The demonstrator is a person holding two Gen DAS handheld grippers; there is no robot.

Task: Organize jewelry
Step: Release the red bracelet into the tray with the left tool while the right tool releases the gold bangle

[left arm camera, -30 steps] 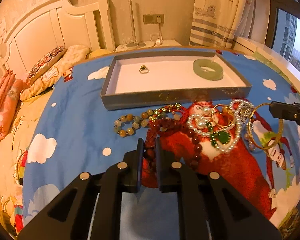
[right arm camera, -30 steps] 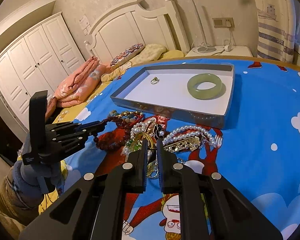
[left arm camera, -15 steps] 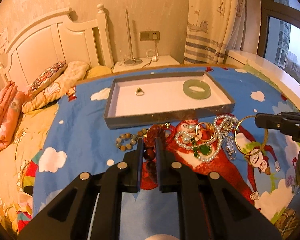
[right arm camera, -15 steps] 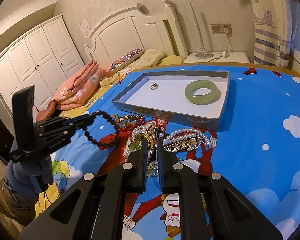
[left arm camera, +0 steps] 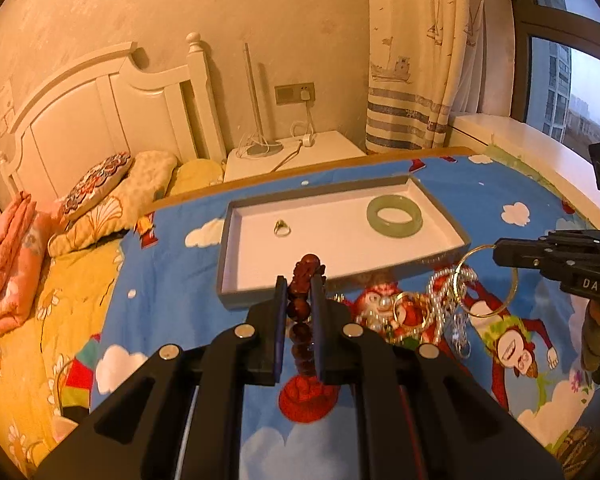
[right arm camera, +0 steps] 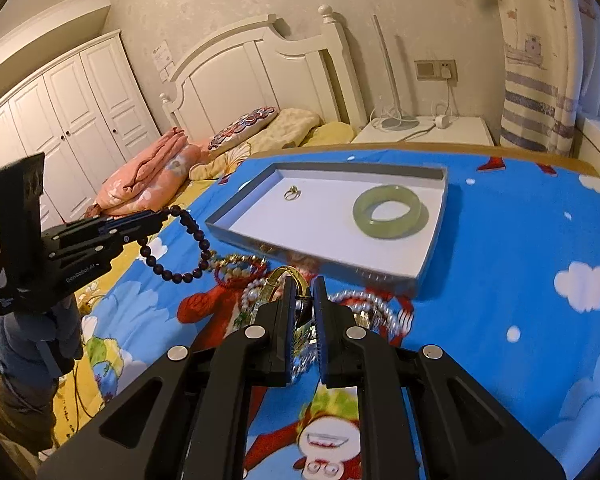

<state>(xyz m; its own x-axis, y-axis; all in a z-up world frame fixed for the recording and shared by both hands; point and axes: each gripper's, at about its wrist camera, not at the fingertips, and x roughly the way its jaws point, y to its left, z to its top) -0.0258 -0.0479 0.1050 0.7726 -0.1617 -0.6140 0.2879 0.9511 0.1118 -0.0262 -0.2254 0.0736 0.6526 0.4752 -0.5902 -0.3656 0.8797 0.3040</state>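
Observation:
My left gripper [left arm camera: 300, 280] is shut on a dark red bead bracelet [left arm camera: 299, 309], which hangs lifted above the blue cartoon cloth. In the right wrist view the bracelet [right arm camera: 196, 240] dangles as a loop from the left gripper [right arm camera: 164, 216]. My right gripper [right arm camera: 304, 282] is shut on a thin gold bangle [right arm camera: 288, 270] at the jewelry pile [right arm camera: 240, 276]. From the left wrist view the right gripper [left arm camera: 498, 252] grips the gold bangle [left arm camera: 480, 315] at its top. Behind the pile lies the grey tray [left arm camera: 236, 264], holding a green jade bangle [left arm camera: 395, 216] and a small ring [left arm camera: 282, 228].
Pearl strands and gold pieces lie tangled in the pile [left arm camera: 412, 312] in front of the tray. Beyond the table are a bed with pillows [right arm camera: 260, 128], a folded pink quilt [right arm camera: 148, 176], a nightstand [left arm camera: 292, 152], a curtain and a window sill [left arm camera: 532, 140].
My left gripper has risen, drawing the red bead bracelet up off the pile so it now hangs free. The right gripper stays almost still on the gold bangle.

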